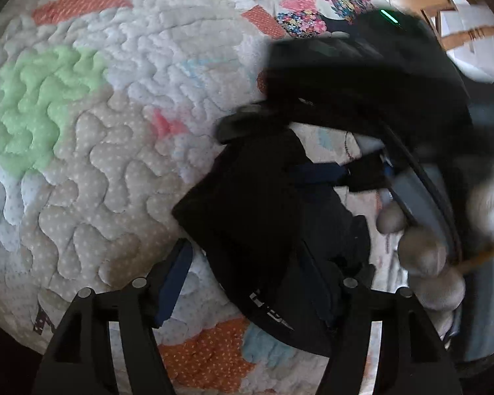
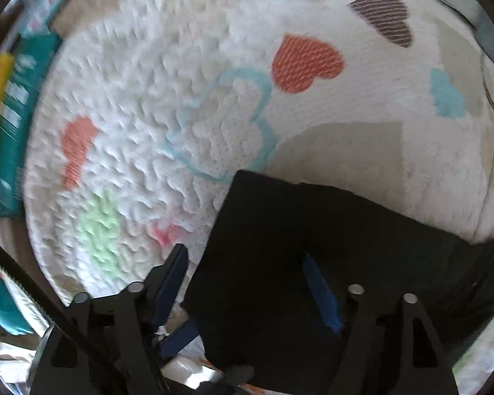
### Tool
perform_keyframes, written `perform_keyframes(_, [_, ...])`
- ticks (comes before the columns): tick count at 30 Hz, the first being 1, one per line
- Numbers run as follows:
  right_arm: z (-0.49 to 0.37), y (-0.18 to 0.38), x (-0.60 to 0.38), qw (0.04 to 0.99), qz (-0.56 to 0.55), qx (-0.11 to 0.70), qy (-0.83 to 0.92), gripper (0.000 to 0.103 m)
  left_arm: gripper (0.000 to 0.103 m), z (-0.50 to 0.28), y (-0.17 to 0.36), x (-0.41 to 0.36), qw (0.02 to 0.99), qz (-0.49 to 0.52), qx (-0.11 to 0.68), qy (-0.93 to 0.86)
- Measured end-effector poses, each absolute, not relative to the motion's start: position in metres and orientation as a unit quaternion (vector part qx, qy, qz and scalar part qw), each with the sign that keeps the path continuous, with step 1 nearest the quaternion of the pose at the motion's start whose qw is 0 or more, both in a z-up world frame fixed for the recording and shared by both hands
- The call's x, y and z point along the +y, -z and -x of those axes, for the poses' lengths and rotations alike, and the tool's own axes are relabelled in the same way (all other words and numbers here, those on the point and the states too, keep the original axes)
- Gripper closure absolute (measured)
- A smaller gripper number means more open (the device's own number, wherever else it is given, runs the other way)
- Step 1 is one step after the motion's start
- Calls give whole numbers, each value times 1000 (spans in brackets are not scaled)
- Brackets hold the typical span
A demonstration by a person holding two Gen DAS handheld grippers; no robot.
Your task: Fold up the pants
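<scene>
Surface: a quilted bedspread, white ground, stippled stitching, printed with hearts in orange, green, pink, pale blue outline and brown stripe. It lies fairly flat in both views, with shallow puckers along the stitch lines.

Task item: black pants, folded into a compact dark block, lying on the bedspread. In the left wrist view one squared corner points toward the green heart; white lettering shows on the cloth near the lower edge, too small to read. In the right wrist view the same pants show a straight folded edge and a sharp corner just below the blue outlined heart.

Left tongs: open, one blue-padded finger over bare quilt, the other over the pants; the pads do not press the cloth. Whether the fabric touches the right-hand finger cannot be told.

Right tongs: wide open, straddling the pants' left edge, one finger above the quilt and one above the black cloth, nothing clamped.

The left wrist view also shows the right device, blurred, with a person's hand around its handle, above and right of the pants.

Room: wooden chair legs and pale floor beyond the bed's far edge. In the right wrist view, teal and yellow packages stand along the bed's left side, blurred
</scene>
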State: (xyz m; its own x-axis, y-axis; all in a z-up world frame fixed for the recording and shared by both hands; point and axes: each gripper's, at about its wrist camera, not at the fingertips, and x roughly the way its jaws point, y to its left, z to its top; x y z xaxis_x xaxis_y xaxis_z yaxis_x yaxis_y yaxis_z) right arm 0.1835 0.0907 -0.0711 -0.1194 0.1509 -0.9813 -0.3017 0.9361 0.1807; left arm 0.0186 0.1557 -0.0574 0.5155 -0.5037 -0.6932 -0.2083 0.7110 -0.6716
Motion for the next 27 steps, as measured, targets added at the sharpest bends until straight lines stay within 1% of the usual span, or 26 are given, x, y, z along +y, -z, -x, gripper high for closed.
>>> perform_keyframes(1, [-185,75,100,651,76,736,-168,16,56,-19,57,153,788,368,484,98])
perform_keyframes(2, [-185,78,107,644,97,741,-163,15,69,-20,60,150,777,375,493,111])
perform_keyframes(3, [-185,81,114,639,121,743,-156,15,88,-22,64,148,767,383,501,123])
perform_keyframes(5, [-179,86,129,634,174,739,-147,16,88,-20,68,148,758,396,503,122])
perform_keyframes(6, [-173,88,134,637,204,730,-143,18,88,-19,67,149,759,399,500,123])
perform_keyframes(9, [-155,82,142,661,258,690,-142,33,89,-14,58,148,764,403,486,131])
perform_keyframes(10, [-153,77,139,667,261,683,-141,48,90,-14,56,146,765,403,484,135])
perform_keyframes(11, [-151,71,134,675,254,678,-145,55,90,-14,53,144,765,405,481,141])
perform_keyframes(12, [-149,65,129,681,244,674,-152,58,90,-13,48,140,768,403,475,149])
perform_keyframes(13, [-146,56,122,690,230,668,-159,66,90,-11,41,135,774,397,467,160])
perform_keyframes(14, [-144,48,114,698,216,661,-167,69,90,-9,35,129,778,392,461,169])
perform_keyframes(19, [-133,6,65,739,148,630,-186,75,90,-5,12,94,782,377,444,221])
perform_keyframes(27, [-100,-29,-43,784,35,595,-175,76,90,2,-6,16,780,329,443,294])
